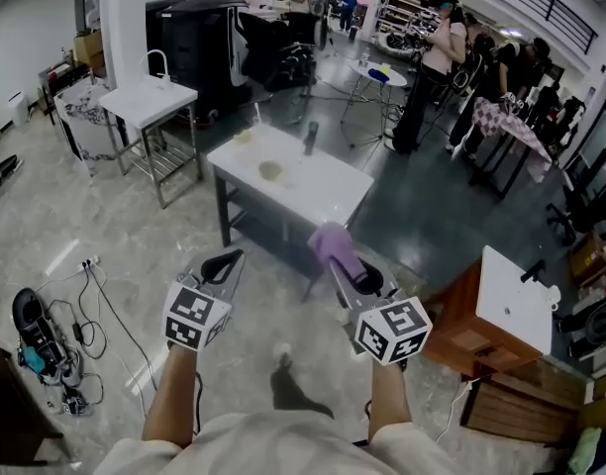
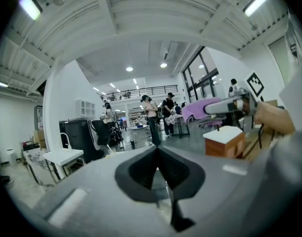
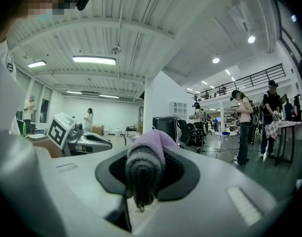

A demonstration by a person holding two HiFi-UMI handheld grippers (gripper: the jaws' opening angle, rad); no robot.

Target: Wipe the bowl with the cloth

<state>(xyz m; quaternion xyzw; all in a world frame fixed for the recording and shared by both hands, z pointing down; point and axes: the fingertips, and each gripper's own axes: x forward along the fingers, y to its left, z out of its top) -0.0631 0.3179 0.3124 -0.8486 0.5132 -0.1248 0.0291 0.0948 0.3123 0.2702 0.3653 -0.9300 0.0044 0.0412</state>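
A pale bowl sits on the white table, well ahead of both grippers. My right gripper is shut on a purple cloth, which bulges out between its jaws and hangs over the front. My left gripper is shut with nothing between its jaws, level with the right one and to its left. In the left gripper view the closed jaws point out into the room, and the cloth shows off to the right. Both grippers are held in the air, short of the table.
A dark bottle and a small pale item also stand on the table. A white sink stand is at the left, a wooden cabinet at the right. Cables lie on the floor. People stand at the back.
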